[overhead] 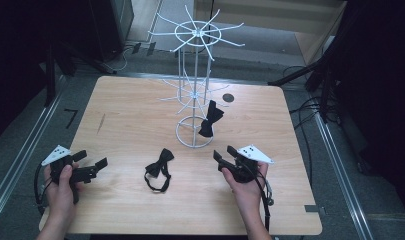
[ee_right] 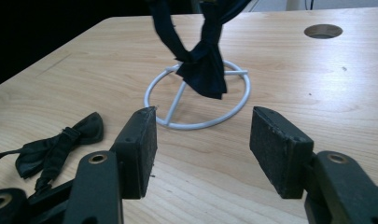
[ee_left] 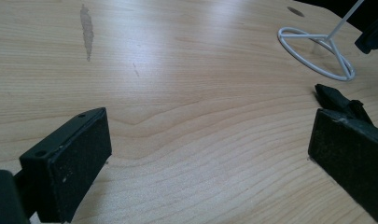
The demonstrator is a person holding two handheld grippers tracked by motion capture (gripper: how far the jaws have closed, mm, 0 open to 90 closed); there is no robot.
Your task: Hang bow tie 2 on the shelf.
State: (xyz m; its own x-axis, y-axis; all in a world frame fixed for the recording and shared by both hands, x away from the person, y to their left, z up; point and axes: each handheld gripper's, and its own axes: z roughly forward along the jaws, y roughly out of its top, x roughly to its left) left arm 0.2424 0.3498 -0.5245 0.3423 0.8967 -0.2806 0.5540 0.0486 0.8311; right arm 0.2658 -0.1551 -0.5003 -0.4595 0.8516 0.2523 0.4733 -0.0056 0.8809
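Observation:
A white wire rack (overhead: 195,75) with two tiers of spokes stands at the table's middle back on a ring base (ee_right: 198,95). One black bow tie (overhead: 210,118) hangs from a lower spoke, its end dangling over the ring (ee_right: 203,65). A second black bow tie (overhead: 159,169) lies flat on the wood in front of the rack, also at the left of the right gripper view (ee_right: 56,145). My left gripper (overhead: 92,161) is held low at the front left, open and empty (ee_left: 207,154). My right gripper (overhead: 223,152) is open and empty right of the lying tie (ee_right: 203,149), facing the ring base.
The wooden table (overhead: 140,125) has a round cable hole (overhead: 228,97) behind the rack and a grey smear (ee_left: 86,30) on its left part. Dark stands and cables line the floor around the table. Bare wood lies between the two grippers.

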